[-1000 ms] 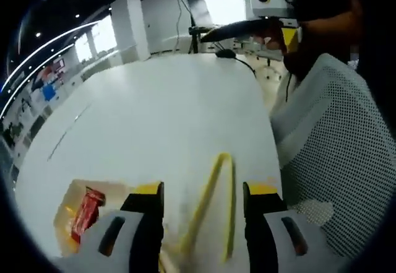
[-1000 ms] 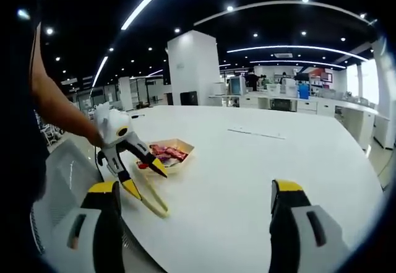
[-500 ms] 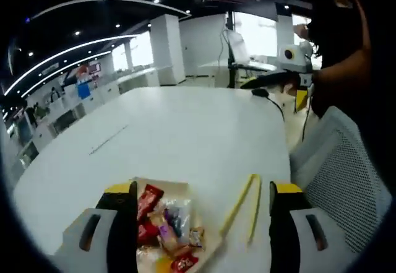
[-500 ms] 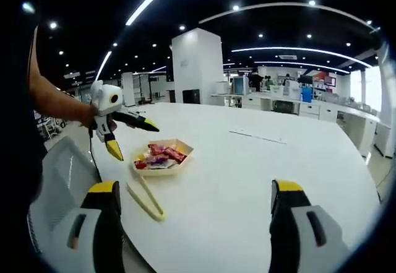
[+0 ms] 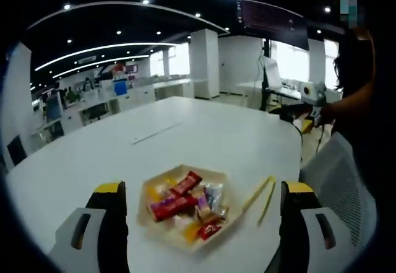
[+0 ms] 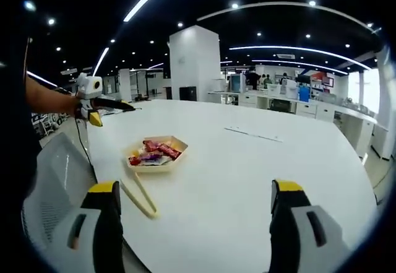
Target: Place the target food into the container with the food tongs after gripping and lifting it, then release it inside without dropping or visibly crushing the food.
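Currently catalogued on the white table [image 5: 204, 130]: a shallow tray [image 5: 187, 208] heaped with wrapped snacks [image 5: 175, 200], and yellow food tongs [image 5: 260, 195] laid flat just beside it, arms slightly spread and pinching nothing. Neither item is touched. The left gripper [image 5: 201, 223] and right gripper [image 6: 197, 220] are held above the table, jaws wide apart and empty.

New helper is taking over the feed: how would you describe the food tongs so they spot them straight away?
On the big white table, find the shallow tan tray of wrapped snacks near the edge by the mesh chair. The food tongs lie flat beside it: two thin pale-yellow arms, the one long plain thing there.
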Available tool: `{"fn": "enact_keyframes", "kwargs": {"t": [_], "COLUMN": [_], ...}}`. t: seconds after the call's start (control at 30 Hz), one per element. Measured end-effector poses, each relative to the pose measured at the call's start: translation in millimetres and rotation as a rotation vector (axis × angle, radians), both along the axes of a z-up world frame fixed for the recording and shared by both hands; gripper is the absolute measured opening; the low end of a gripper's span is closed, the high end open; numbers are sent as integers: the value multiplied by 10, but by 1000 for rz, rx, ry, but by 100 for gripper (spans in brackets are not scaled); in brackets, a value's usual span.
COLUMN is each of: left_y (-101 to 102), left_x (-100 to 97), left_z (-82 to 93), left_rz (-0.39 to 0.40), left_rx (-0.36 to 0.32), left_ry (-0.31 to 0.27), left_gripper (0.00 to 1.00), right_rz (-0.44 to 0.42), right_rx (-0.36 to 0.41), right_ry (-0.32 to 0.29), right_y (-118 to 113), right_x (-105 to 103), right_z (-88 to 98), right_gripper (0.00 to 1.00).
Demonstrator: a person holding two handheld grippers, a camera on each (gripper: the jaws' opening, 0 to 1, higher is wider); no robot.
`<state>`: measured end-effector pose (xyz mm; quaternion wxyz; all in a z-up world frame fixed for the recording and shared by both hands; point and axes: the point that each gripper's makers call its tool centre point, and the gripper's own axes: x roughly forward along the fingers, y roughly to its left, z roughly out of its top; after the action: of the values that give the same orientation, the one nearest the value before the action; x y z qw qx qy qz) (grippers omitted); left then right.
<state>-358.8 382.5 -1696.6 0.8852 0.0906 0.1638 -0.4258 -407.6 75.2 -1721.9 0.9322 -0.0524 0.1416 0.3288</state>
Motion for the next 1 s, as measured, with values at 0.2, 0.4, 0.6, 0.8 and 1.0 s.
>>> {"fn": "enact_keyframes", "kwargs": {"t": [0.2,0.4,0.6,0.8,1.0], "left_y": [278,489,457,417,471], "left_x": [-60,-84,-95,-104,-118], "left_z": [-3,-114,-93,-82,-132], "left_rz": [67,113,109,111,118], "left_rx": [-16,-34,-21,-22,-11], "left_ry": [-8,7,-12,-12,-5], "left_gripper": [100,100,100,100,100], "right_rz": [-28,-50,-51,-49,-47], "right_rx": [-28,-18,-16,-15,-16], "right_ry": [2,11,18,9,16], "right_y": [-69,-131,-116,-87,-65], "right_x": [2,18,29,57,58], "right_z": [-72,-97,-123,-77,-98], "right_gripper": [100,100,100,100,100]}}
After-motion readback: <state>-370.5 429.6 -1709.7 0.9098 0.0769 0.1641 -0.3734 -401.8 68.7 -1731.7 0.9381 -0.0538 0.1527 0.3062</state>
